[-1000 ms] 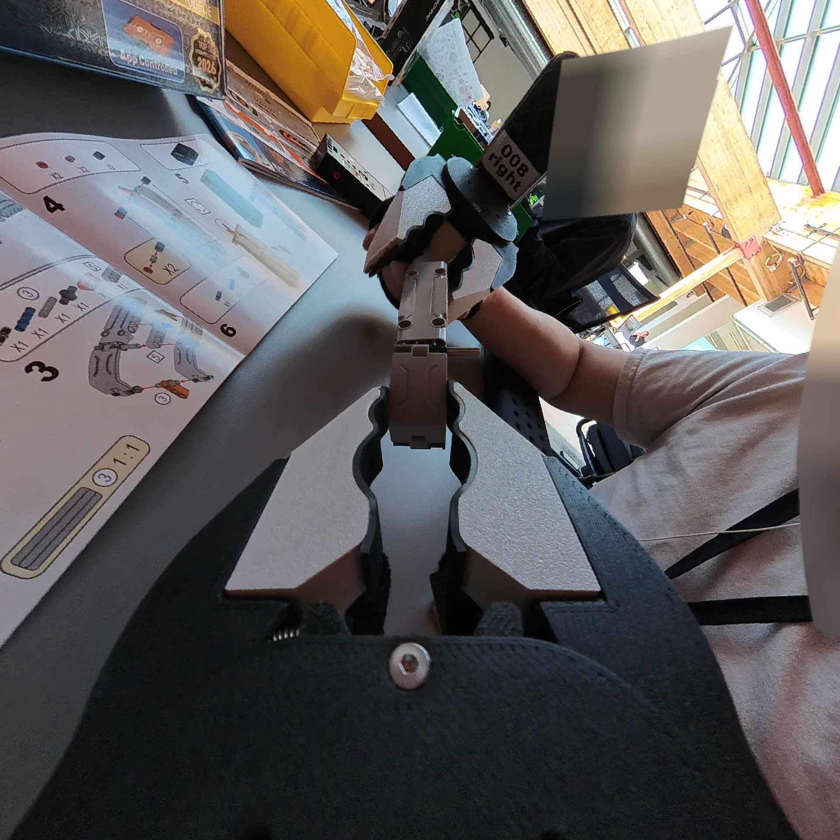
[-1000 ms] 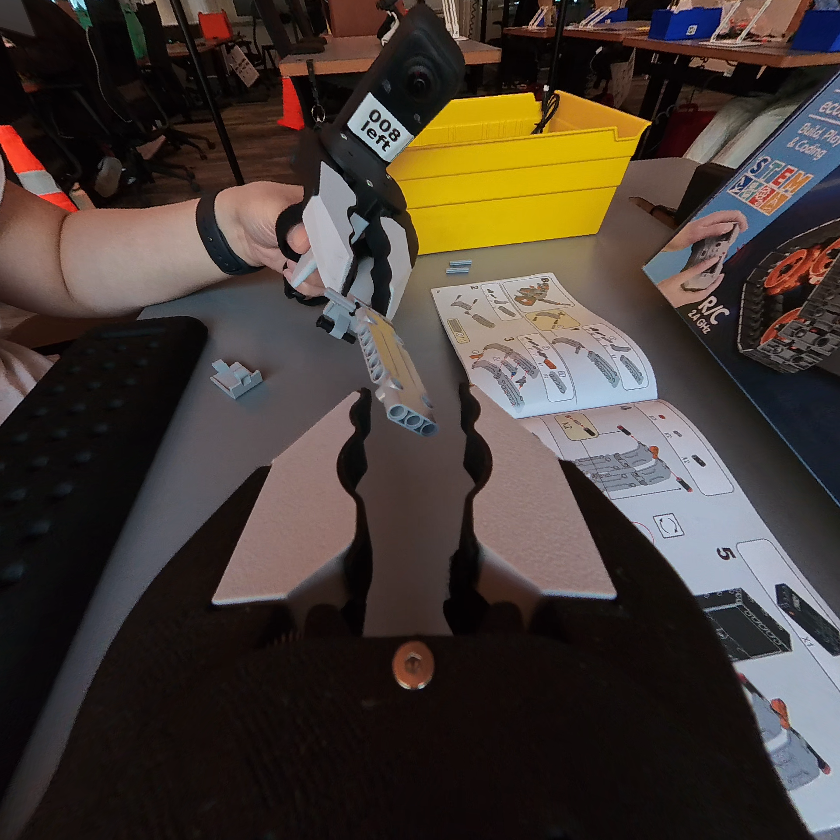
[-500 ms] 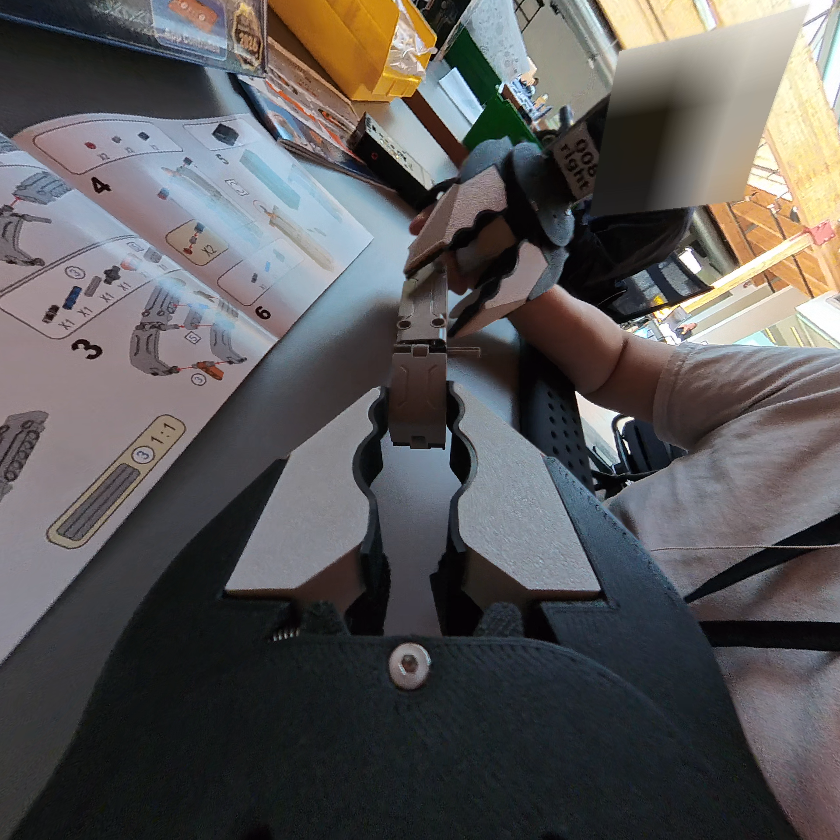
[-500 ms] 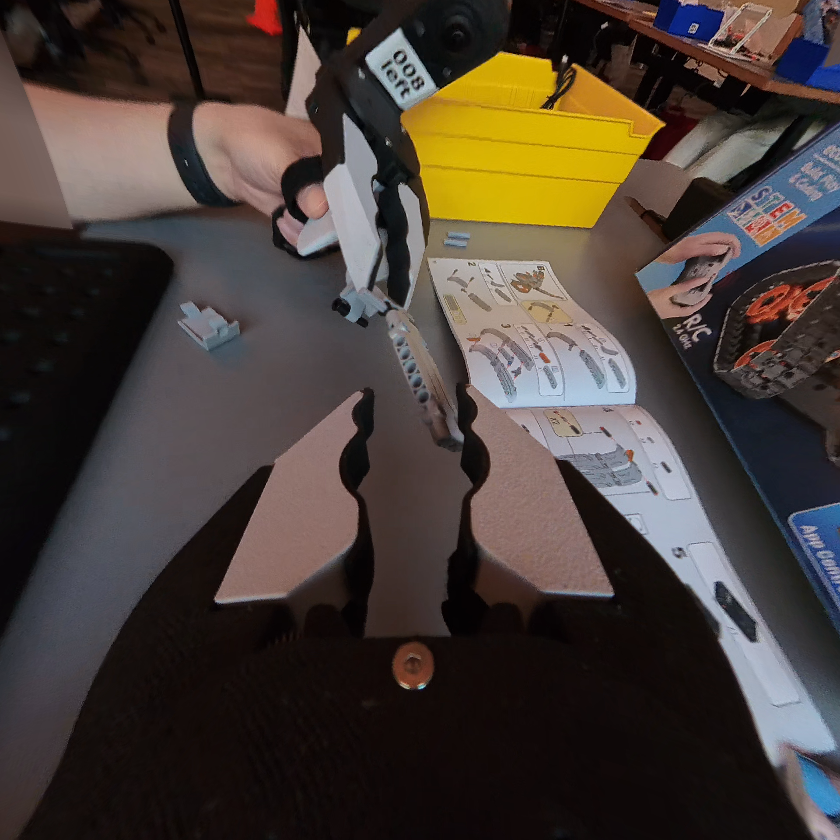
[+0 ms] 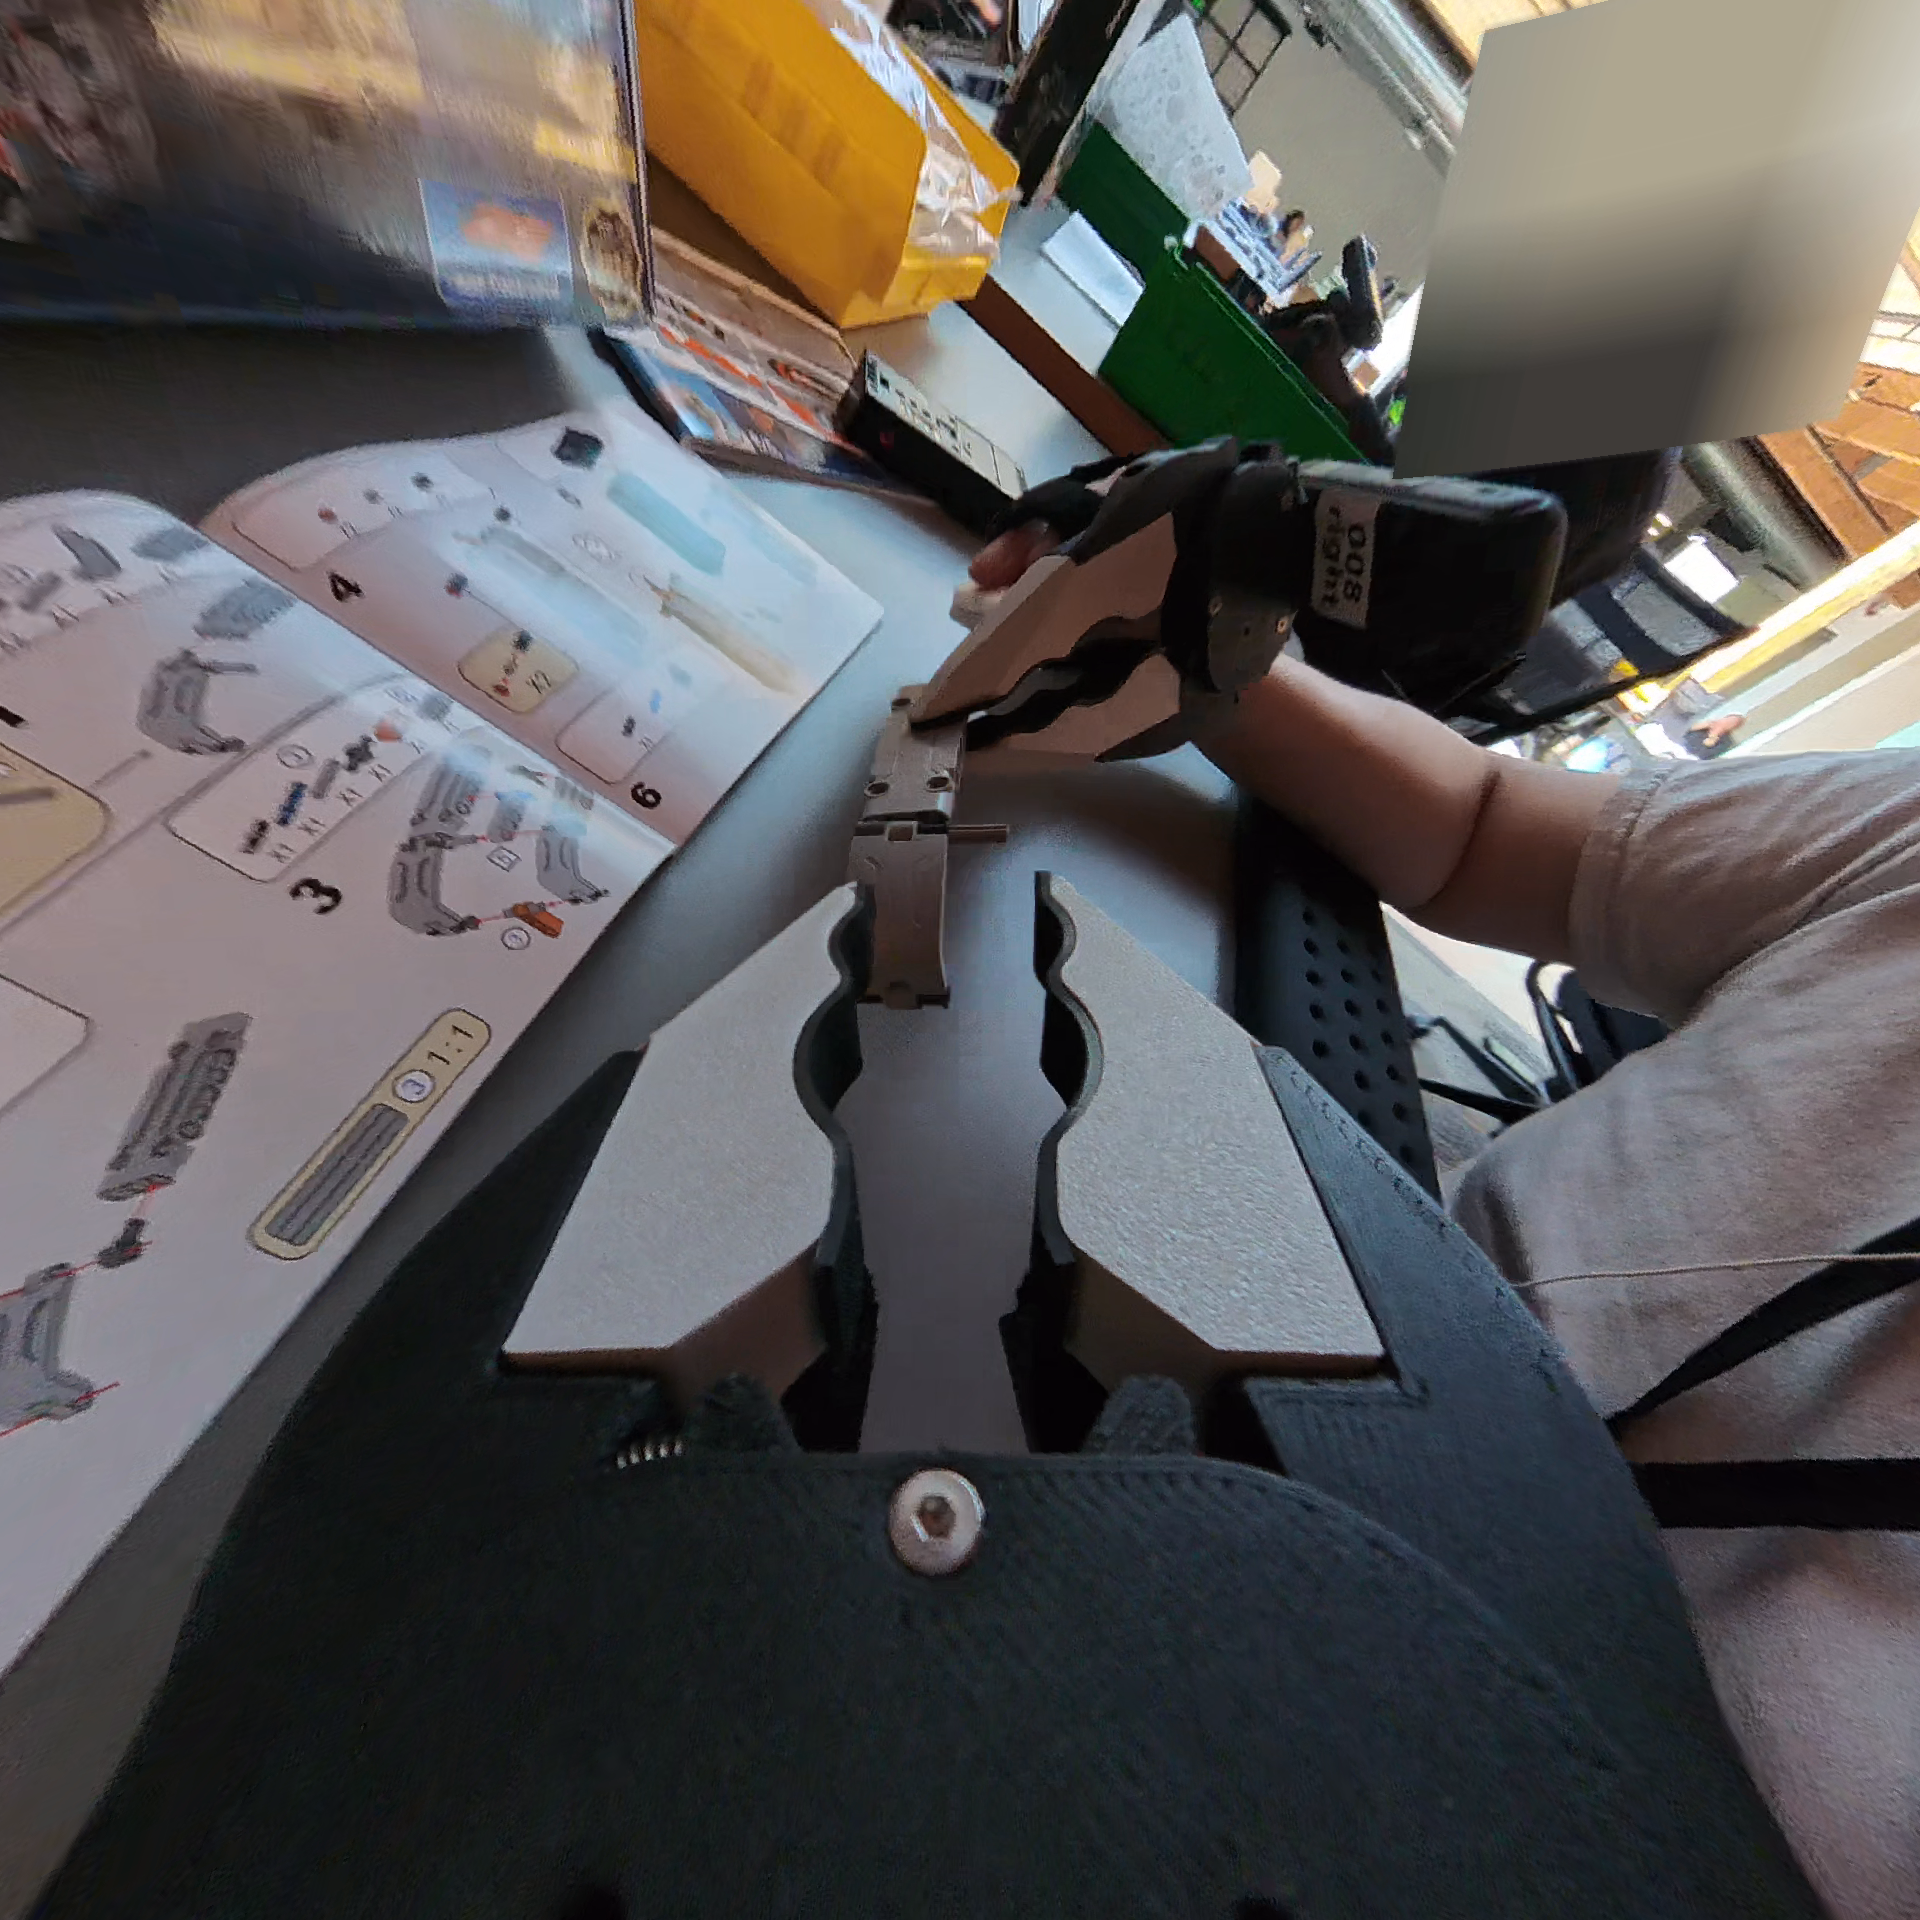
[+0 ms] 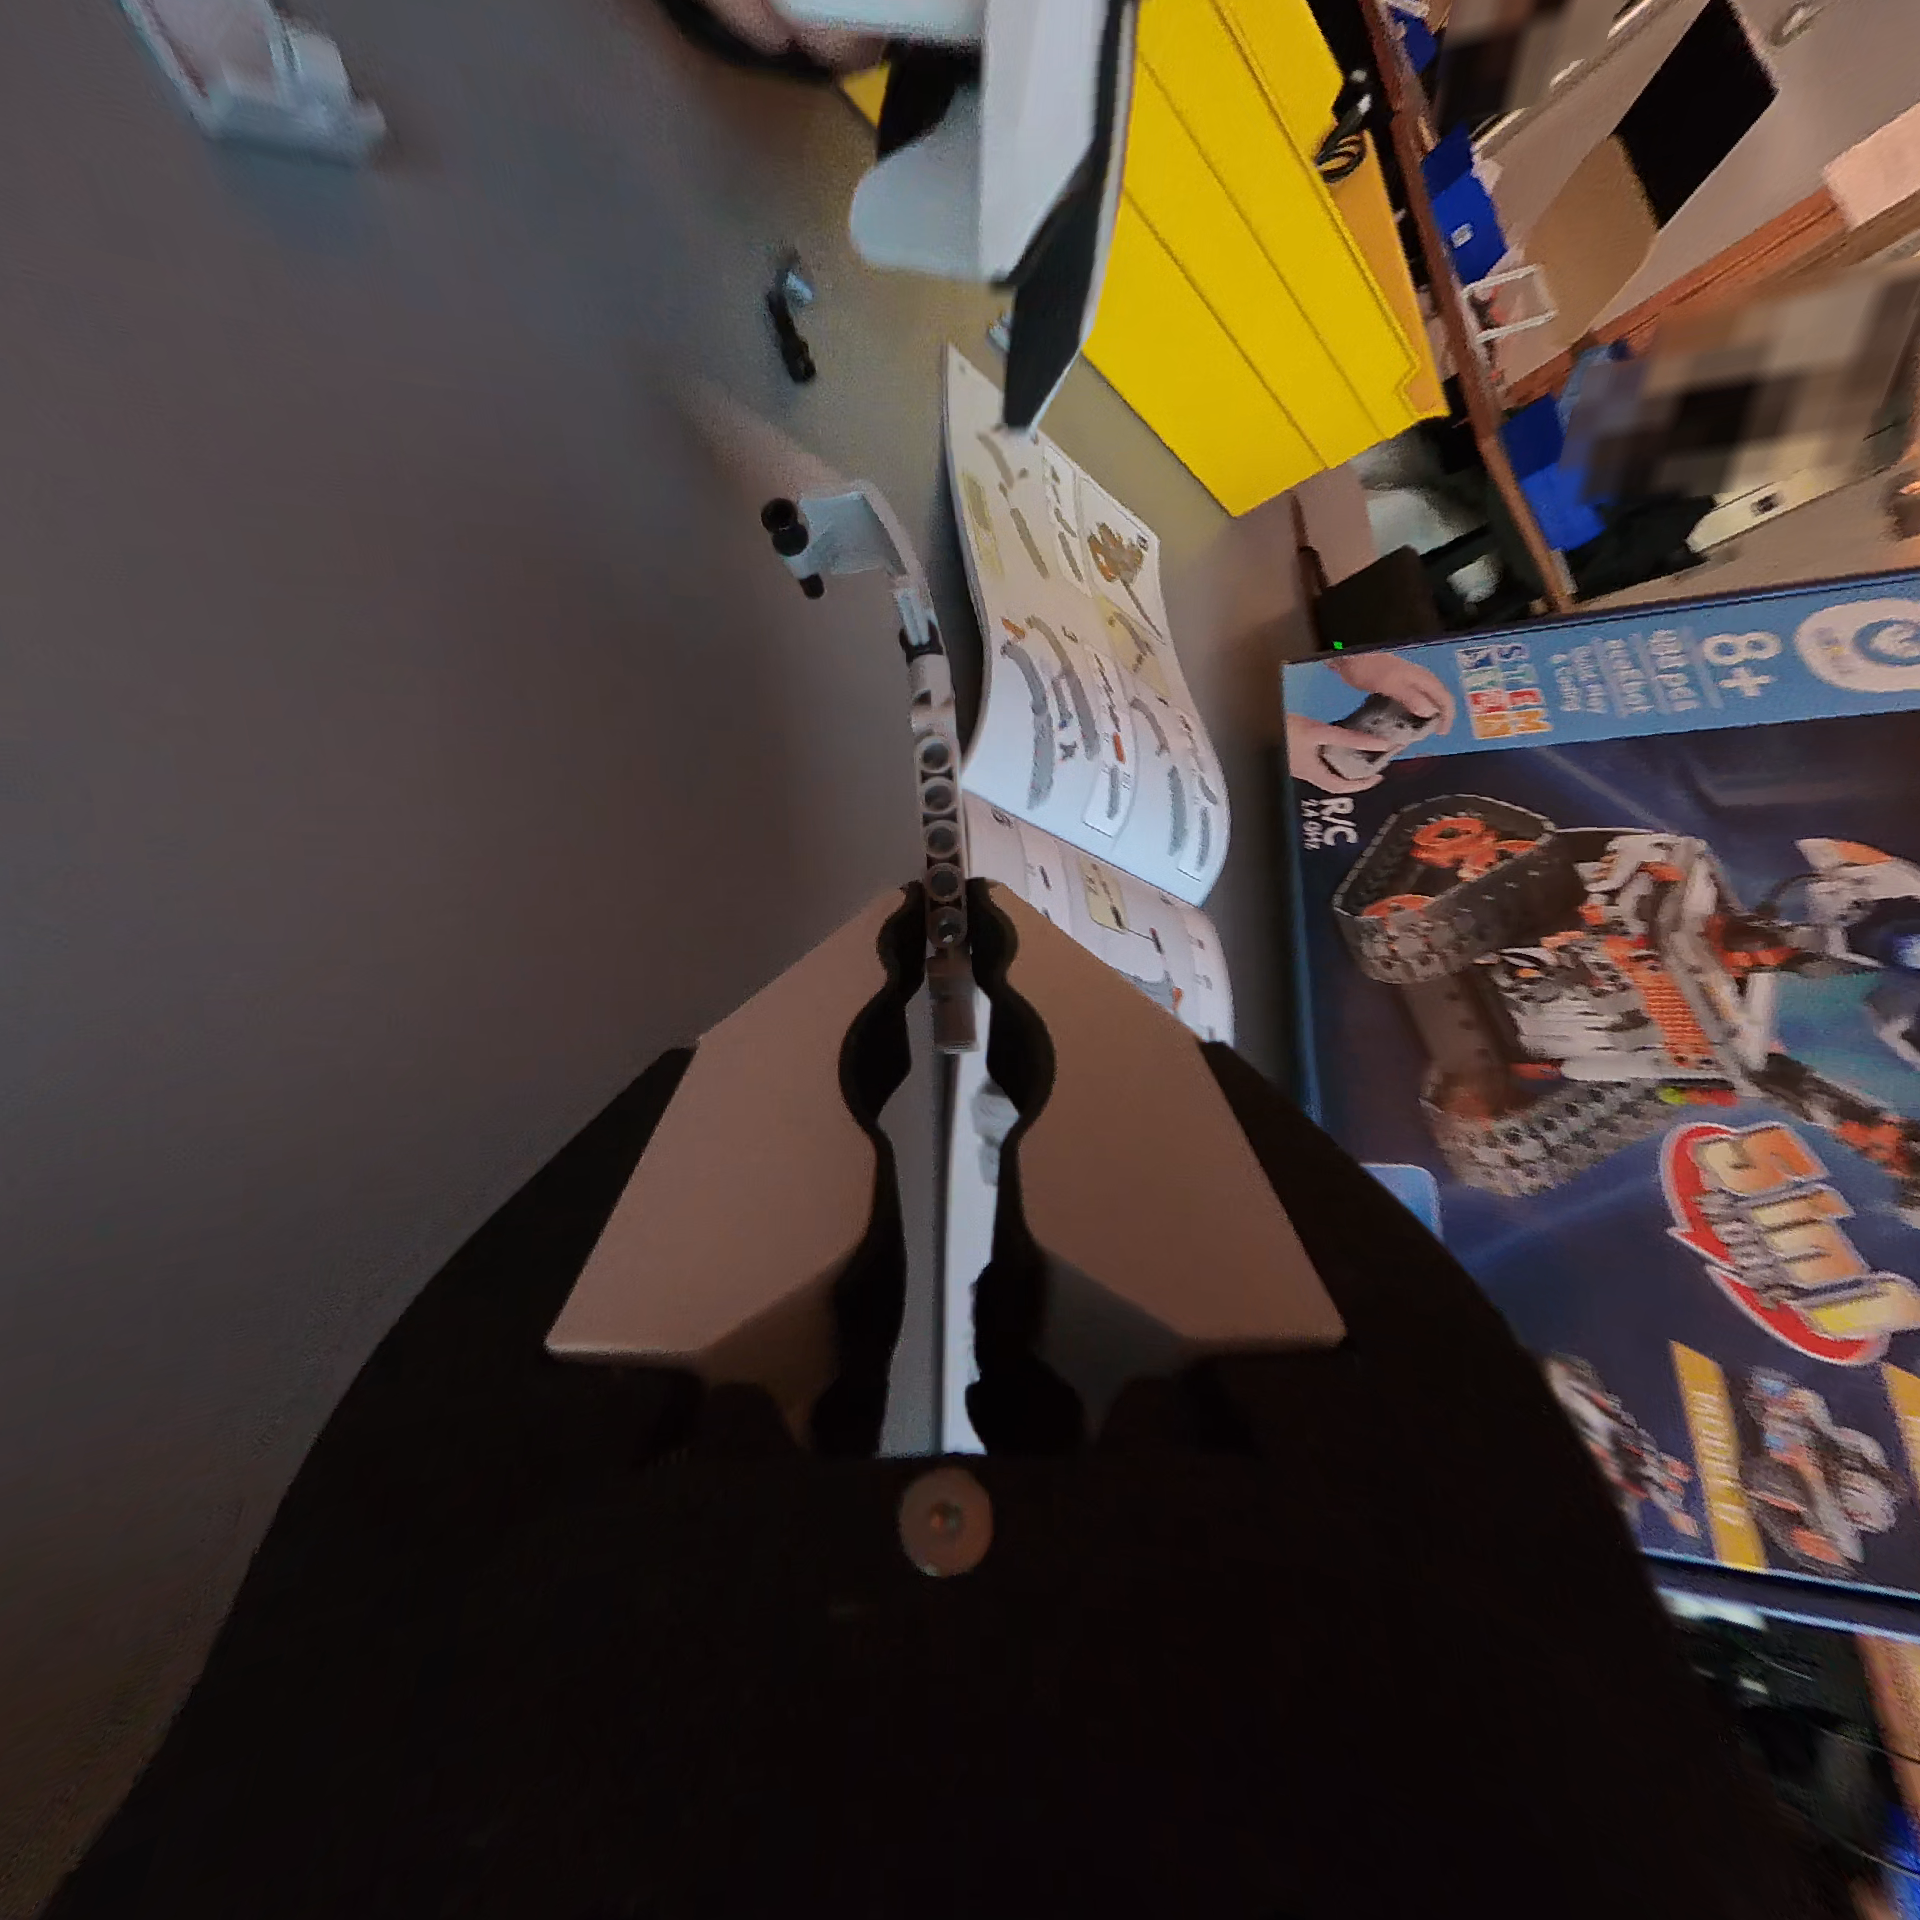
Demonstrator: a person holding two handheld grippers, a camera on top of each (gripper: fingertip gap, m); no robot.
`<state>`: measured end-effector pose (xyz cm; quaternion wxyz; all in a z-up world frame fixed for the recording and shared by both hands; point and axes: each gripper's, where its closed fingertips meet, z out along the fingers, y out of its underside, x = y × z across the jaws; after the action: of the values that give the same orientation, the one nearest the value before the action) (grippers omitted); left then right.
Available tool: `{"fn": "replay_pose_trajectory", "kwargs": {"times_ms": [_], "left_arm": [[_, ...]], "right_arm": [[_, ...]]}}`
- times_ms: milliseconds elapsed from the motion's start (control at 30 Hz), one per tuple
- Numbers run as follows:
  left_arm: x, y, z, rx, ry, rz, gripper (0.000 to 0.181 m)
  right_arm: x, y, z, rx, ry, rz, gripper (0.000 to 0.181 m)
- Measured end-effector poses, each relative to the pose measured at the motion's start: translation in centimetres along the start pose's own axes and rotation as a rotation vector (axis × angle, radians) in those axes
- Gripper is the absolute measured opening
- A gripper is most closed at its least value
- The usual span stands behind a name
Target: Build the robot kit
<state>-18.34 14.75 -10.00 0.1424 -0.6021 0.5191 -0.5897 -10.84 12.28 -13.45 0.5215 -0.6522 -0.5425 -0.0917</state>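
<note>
A long grey beam assembly (image 5: 902, 883) with a row of holes and a curved end piece hangs above the grey table (image 5: 260, 416). My right gripper (image 6: 948, 896) is shut on one end of the assembly (image 6: 932, 769). In the left wrist view, the right gripper (image 5: 920, 719) pinches the far end. My left gripper (image 5: 945, 899) is open; the assembly's near end lies against its left finger (image 5: 727, 1122), clear of the right finger. In the right wrist view, the left gripper (image 6: 1023, 410) hangs just beyond the curved end, blurred.
An open instruction booklet (image 5: 416, 779) lies on the table; it also shows in the right wrist view (image 6: 1081, 707). A yellow bin (image 6: 1247, 291) and a blue toy box (image 6: 1610, 1039) stand behind it. A black perforated mat (image 5: 1320, 997) lies by the person's arm (image 5: 1403, 790). A small black pin (image 6: 790, 322) lies loose. The gap from one gripper's tips to the other's is roughly 10 cm.
My left gripper has opened and let go of the beam assembly. My right gripper has closed on the far end and rolled onto its side.
</note>
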Motion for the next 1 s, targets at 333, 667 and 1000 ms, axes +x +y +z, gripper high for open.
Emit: {"fn": "replay_pose_trajectory", "kwargs": {"times_ms": [333, 667, 1000], "left_arm": [[1.6, -8.2, -8.3, 0.48, -0.185, 0.181, 0.006], [1.2, -8.9, -10.6, 0.54, -0.21, 0.137, 0.006], [0.8, -8.4, -9.8, 0.486, -0.22, 0.132, 0.011]], "right_arm": [[-0.2, 2.2, -0.3, -0.041, 0.077, -0.249, 0.006], [-1.5, 3.3, 0.0, -0.09, -0.03, -0.262, 0.017], [-2.0, 2.9, -3.2, -0.13, -0.232, 0.184, 0.034]]}}
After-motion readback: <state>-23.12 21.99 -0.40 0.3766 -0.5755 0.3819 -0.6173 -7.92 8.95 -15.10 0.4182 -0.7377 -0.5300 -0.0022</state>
